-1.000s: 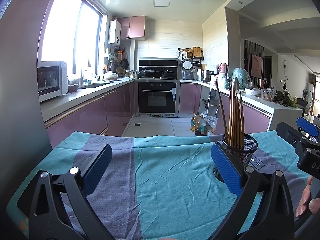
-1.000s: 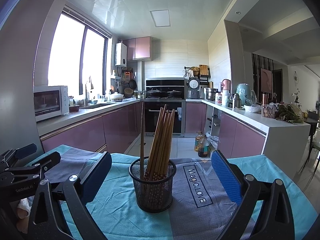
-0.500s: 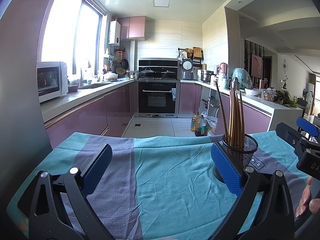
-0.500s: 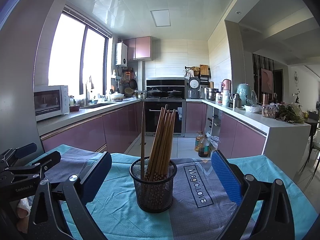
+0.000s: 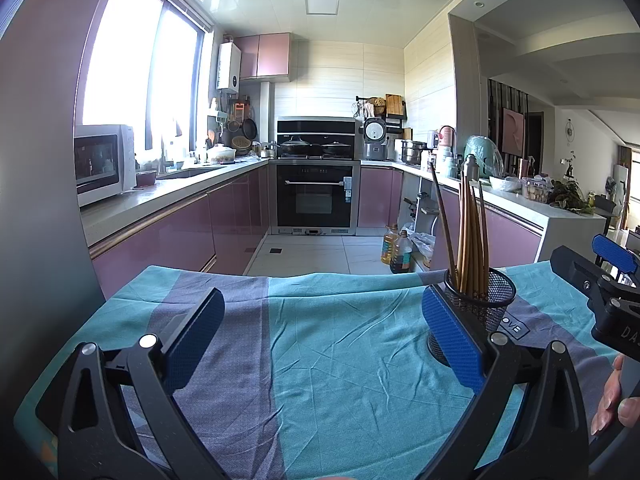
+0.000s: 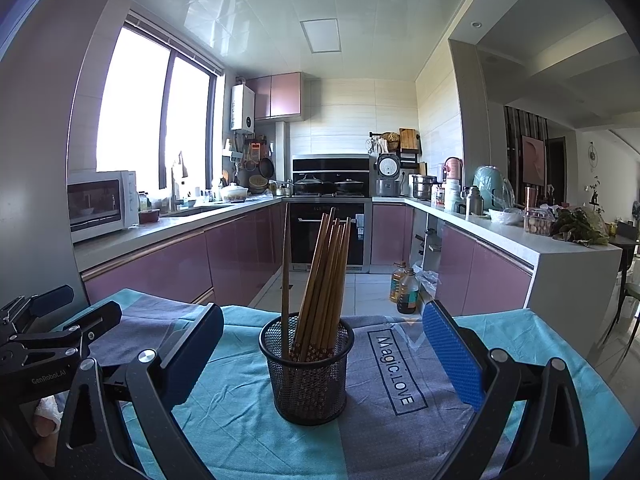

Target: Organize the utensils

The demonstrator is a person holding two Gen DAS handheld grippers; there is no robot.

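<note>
Right tool [image 6: 320,352] agape around chopsticks [image 6: 322,276] in mesh holder [image 6: 308,376].

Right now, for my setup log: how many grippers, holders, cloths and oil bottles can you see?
Grippers: 2 (left gripper, right gripper, both open)
Holder: 1
Cloth: 1
Oil bottles: 2
Total: 6
</note>
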